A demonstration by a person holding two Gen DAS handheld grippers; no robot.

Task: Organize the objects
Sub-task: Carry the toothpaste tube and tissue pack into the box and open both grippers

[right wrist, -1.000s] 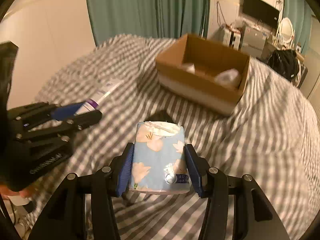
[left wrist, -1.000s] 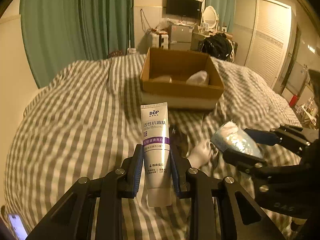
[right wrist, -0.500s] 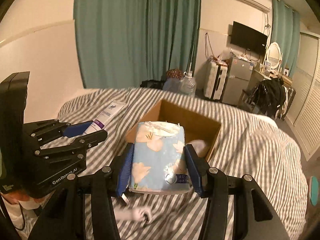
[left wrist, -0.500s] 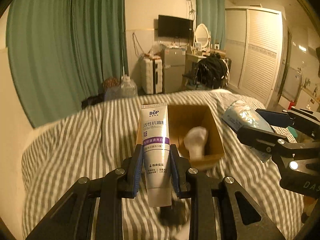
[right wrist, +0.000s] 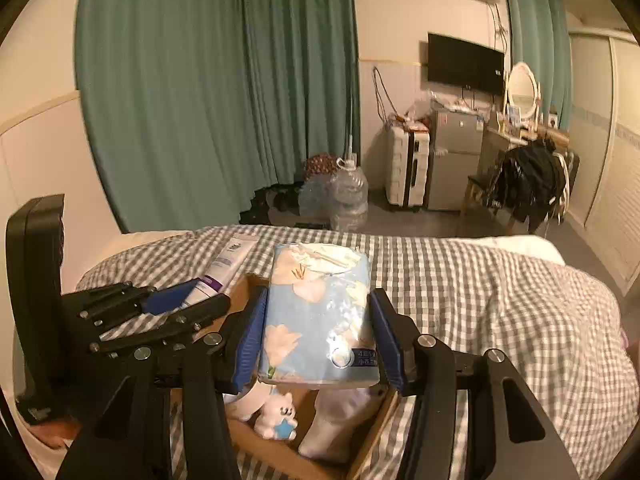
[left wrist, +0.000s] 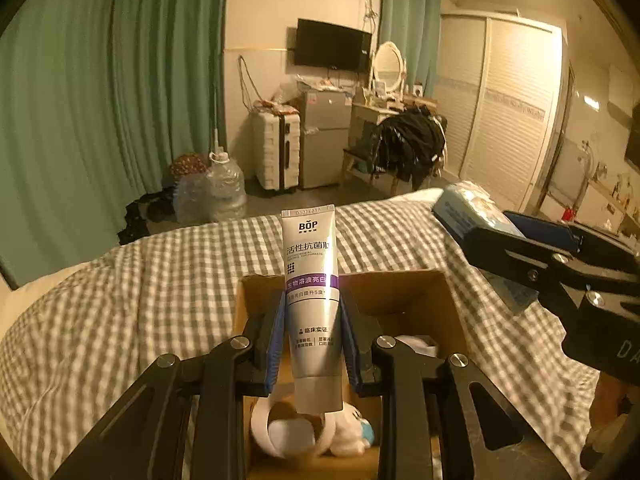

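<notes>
My left gripper [left wrist: 313, 312] is shut on a white toothpaste tube [left wrist: 311, 280] and holds it over the open cardboard box [left wrist: 404, 292] on the checked bed. My right gripper [right wrist: 318, 324] is shut on a blue flowered tissue pack [right wrist: 318, 312], also above the box [right wrist: 280, 452]. The right gripper and tissue pack show at the right of the left wrist view [left wrist: 472, 220]. The left gripper and tube show at the left of the right wrist view [right wrist: 224, 268]. Inside the box lie a white tape roll [left wrist: 288, 428], a small white plush toy [right wrist: 276, 416] and a white cloth item [right wrist: 336, 424].
The bed has a grey checked cover [right wrist: 480, 300]. Beyond its far edge are water jugs [left wrist: 224, 192], a white suitcase [left wrist: 276, 152], a small fridge [left wrist: 324, 136] and a chair with dark clothes [left wrist: 408, 148]. Green curtains [left wrist: 100, 112] hang at the left.
Both grippers have moved forward and up from the bedcover to above the box, each still holding its item. The box now lies directly below the fingers.
</notes>
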